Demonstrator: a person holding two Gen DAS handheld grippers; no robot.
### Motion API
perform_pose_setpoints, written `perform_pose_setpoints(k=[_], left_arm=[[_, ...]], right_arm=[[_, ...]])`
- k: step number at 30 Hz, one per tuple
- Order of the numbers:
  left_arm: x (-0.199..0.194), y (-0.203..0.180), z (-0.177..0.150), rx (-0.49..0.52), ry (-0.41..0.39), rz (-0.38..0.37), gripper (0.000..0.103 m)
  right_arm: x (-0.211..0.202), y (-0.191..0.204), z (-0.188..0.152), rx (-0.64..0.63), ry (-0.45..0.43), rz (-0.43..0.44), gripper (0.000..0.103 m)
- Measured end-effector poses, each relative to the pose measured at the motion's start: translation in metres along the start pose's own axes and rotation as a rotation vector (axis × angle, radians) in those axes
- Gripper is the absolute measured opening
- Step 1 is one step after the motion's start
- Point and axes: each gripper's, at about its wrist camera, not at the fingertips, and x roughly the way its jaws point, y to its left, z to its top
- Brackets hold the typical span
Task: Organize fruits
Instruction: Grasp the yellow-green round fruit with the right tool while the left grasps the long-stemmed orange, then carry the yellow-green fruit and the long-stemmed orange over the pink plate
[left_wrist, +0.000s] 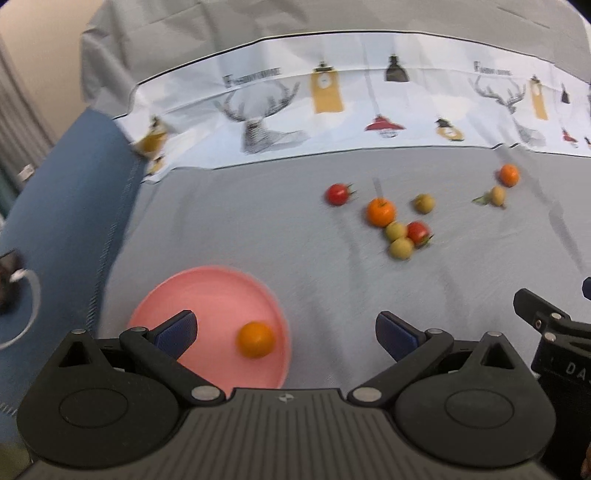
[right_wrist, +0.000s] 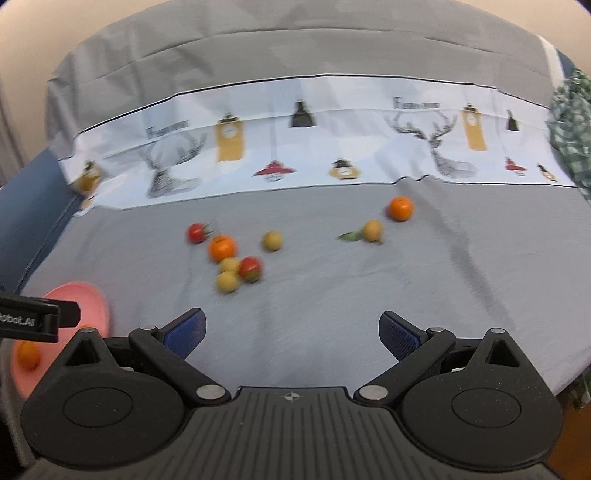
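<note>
A pink plate (left_wrist: 192, 291) lies on the grey cloth at the near left and holds one orange (left_wrist: 255, 339). My left gripper (left_wrist: 286, 334) is open and empty above the plate's right part. Farther off lie loose fruits: a red tomato (left_wrist: 337, 194), an orange (left_wrist: 380, 212), yellow-green fruits (left_wrist: 400, 247), a second tomato (left_wrist: 418, 232), another orange (left_wrist: 509, 174) and a yellow fruit with a leaf (left_wrist: 496, 195). My right gripper (right_wrist: 291, 332) is open and empty over bare cloth, short of the fruit cluster (right_wrist: 236, 264). The plate (right_wrist: 94, 299) shows at its left.
A patterned white cloth band (left_wrist: 332, 107) with deer and lamps runs across the back. A blue surface (left_wrist: 62, 206) with a white cable (left_wrist: 33, 306) lies left of the grey cloth. A green checked fabric (right_wrist: 570, 125) hangs at the far right.
</note>
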Motion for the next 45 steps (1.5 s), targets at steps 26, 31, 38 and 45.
perform_pose_setpoints(k=[26, 31, 38, 45], left_arm=[[0.209, -0.064, 0.112, -0.121, 0.186, -0.158, 0.103], [0.217, -0.060, 0.111, -0.183, 0.188, -0.149, 0.057], [0.193, -0.043, 0.108, -0.222, 0.177, -0.202, 0.040], [0.129, -0.016, 0.085, -0.233, 0.125, -0.211, 0.041]], right_arm=[[0.209, -0.090, 0.055, 0.087, 0.016, -0.159, 0.099], [0.224, -0.089, 0.058, 0.031, 0.007, -0.151, 0.036], [0.202, -0.091, 0.051, 0.057, -0.012, -0.159, 0.028], [0.140, -0.081, 0.047, 0.074, -0.077, -0.118, 0.028]])
